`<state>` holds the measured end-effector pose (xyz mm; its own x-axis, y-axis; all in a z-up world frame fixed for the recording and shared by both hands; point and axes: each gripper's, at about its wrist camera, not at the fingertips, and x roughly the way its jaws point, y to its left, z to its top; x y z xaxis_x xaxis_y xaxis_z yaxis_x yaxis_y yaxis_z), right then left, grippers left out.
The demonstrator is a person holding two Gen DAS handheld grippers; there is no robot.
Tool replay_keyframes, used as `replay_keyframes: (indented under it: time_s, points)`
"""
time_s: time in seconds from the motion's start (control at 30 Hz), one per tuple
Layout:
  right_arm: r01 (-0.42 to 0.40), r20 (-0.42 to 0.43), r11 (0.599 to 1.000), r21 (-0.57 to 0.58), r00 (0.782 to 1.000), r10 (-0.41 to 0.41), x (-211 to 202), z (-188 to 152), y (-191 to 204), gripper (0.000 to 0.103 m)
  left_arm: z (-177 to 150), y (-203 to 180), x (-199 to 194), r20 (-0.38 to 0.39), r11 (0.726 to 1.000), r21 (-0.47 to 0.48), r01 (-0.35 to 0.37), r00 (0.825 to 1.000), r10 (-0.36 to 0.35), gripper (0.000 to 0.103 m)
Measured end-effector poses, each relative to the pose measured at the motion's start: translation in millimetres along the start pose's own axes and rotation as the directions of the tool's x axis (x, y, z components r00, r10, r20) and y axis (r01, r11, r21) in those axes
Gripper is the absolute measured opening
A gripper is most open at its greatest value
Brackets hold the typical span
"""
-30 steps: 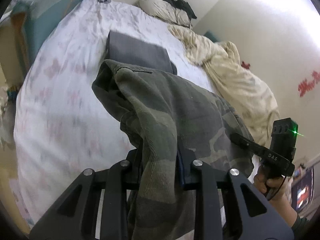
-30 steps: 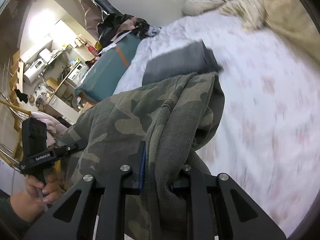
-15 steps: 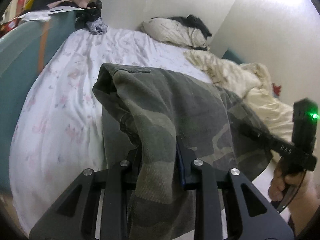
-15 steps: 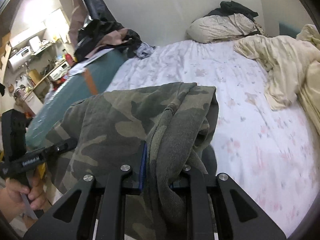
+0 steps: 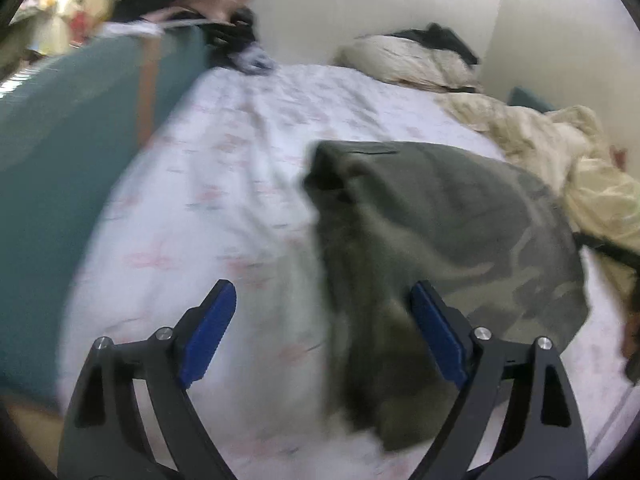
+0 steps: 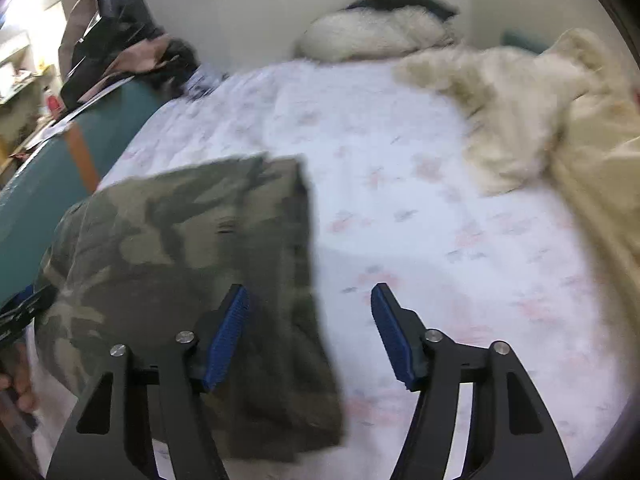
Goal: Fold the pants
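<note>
Both grippers, left gripper (image 5: 322,322) and right gripper (image 6: 310,330), have their blue-padded fingers spread wide with nothing clamped, and the camo pants (image 5: 440,232) sit in a bunched, blurry heap on the floral bed sheet (image 6: 420,220), right beside both.

Left claw (image 5: 322,320), right claw (image 6: 310,326) agape

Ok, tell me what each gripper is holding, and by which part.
Nothing. The left gripper and right gripper are both open; the camouflage pants lie loose on the bed.
</note>
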<state>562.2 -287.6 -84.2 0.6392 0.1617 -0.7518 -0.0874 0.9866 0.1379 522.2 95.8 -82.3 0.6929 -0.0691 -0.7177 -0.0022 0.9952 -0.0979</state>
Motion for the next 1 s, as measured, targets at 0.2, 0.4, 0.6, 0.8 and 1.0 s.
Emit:
replay_keyframes:
  time_s: [0.2, 0.4, 0.6, 0.8, 1.0]
  points:
    - [-0.119, 0.060, 0.992, 0.041, 0.991, 0.116, -89, -31, 5, 0.068, -28, 0, -78, 0.047, 0.999, -0.035, -0.037, 0.998, 0.038, 0.086]
    - [-0.110, 0.128, 0.994, -0.024, 0.985, 0.112, -180, -89, 43, 0.098, -67, -46, -168, 0.083, 0.998, 0.043, -0.041, 0.996, 0.037, 0.088]
    - [-0.087, 0.169, 0.994, -0.071, 0.981, 0.098, -264, -137, 72, 0.102, -103, -80, -261, 0.169, 0.997, 0.068, -0.027, 0.985, 0.015, 0.102]
    - [-0.117, 0.228, 0.988, -0.096, 0.964, 0.136, -338, -190, 103, 0.103, -157, -94, -347, 0.245, 0.998, 0.062, 0.013, 0.969, -0.028, 0.103]
    - [-0.083, 0.284, 0.988, -0.133, 0.951, 0.118, -393, -247, 125, 0.103, -210, -87, -405, 0.264, 0.999, -0.006, -0.046, 0.963, 0.046, 0.103]
